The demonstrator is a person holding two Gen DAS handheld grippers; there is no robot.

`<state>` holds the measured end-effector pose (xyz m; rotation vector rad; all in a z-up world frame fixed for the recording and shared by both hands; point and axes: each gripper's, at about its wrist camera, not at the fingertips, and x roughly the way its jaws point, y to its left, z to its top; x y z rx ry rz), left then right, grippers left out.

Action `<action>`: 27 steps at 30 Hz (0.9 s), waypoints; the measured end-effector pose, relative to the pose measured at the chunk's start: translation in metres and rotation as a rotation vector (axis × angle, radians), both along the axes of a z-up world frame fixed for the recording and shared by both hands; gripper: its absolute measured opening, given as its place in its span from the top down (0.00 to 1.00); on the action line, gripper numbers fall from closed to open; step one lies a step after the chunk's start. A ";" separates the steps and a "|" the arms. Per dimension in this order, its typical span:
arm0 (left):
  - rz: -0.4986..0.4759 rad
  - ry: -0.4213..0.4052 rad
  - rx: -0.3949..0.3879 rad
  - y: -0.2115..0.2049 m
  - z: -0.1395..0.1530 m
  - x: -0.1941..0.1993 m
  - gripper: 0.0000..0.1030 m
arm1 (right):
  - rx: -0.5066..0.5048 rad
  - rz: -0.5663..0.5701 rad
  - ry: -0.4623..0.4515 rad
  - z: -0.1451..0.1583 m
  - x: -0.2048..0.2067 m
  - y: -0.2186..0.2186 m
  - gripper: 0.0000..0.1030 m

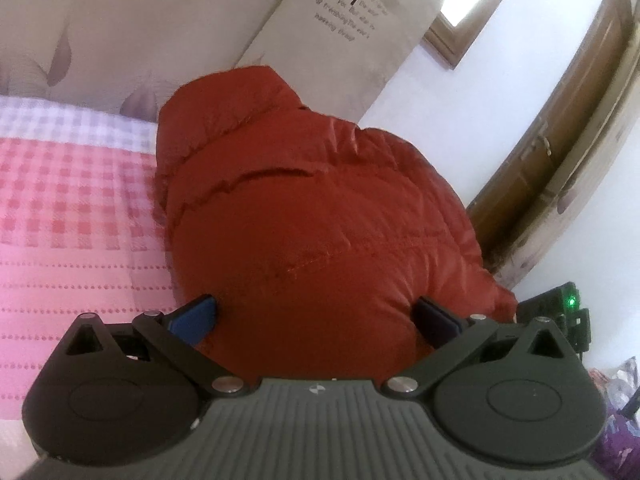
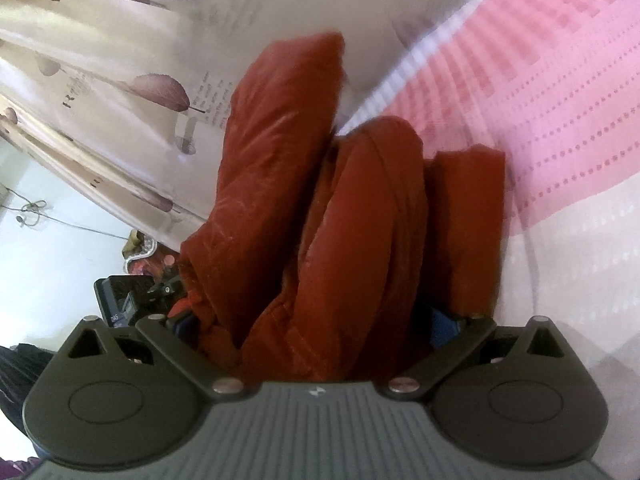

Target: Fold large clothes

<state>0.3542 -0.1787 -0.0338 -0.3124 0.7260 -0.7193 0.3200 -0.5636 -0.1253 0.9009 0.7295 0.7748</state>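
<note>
On the left of the left wrist view, a pink checked bedcover (image 1: 68,208) is being seen spread over the bed, with a leaf-printed curtain (image 1: 120,32) hanging at the far side. At centre, a rust-red padded jacket (image 1: 304,208) is being held up off the bedcover, its bulk filling the space directly ahead of the left gripper (image 1: 316,312). The left gripper's blue pads (image 1: 196,316) are being pressed into the near edge of the jacket from both sides at a fairly wide spread, so a thick roll of padding is being clamped. To the right, a wooden door (image 1: 568,128) and a device with a green light (image 1: 570,302) are being noted beside the white wall. In the right wrist view, the jacket (image 2: 360,240) is being seen as several upright folds bunched together, with the bedcover (image 2: 560,100) lying to the right and blurred by motion. The right gripper (image 2: 316,324) is being closed on those bunched layers, with fabric filling the space between its jaws. The step in hand is being judged as carrying a fold across. For a clean result, both grips should be kept level and moved together, the padded layers should be prevented from slipping out, and the jacket should be lowered flat before either grip is released.
</note>
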 end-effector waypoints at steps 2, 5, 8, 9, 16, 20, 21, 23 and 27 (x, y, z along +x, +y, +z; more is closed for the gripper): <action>-0.007 0.042 -0.049 0.003 -0.006 0.006 0.00 | -0.003 0.001 0.004 0.002 0.001 0.000 0.00; -0.010 0.105 -0.104 0.001 -0.021 0.013 0.00 | 0.026 0.003 0.017 -0.004 0.004 0.003 0.00; -0.027 0.112 -0.113 0.001 -0.022 0.016 0.00 | 0.058 0.005 0.017 -0.010 0.004 0.003 0.00; -0.033 0.119 -0.119 0.003 -0.023 0.018 0.00 | 0.059 0.009 0.013 -0.010 0.005 0.003 0.00; -0.042 0.174 -0.191 0.032 -0.027 0.026 0.00 | 0.034 0.045 -0.002 -0.007 0.001 0.000 0.00; -0.051 0.241 -0.241 0.039 -0.038 0.030 0.00 | 0.023 0.061 -0.005 -0.004 0.002 0.002 0.00; -0.058 0.260 -0.242 0.037 -0.042 0.032 0.00 | 0.020 0.064 -0.008 -0.003 0.002 0.002 0.00; -0.075 0.305 -0.258 0.032 -0.050 0.037 0.00 | 0.017 0.073 -0.013 -0.004 0.003 0.003 0.00; -0.110 0.376 -0.311 0.021 -0.060 0.048 0.00 | 0.014 0.080 -0.008 -0.004 0.010 0.007 0.00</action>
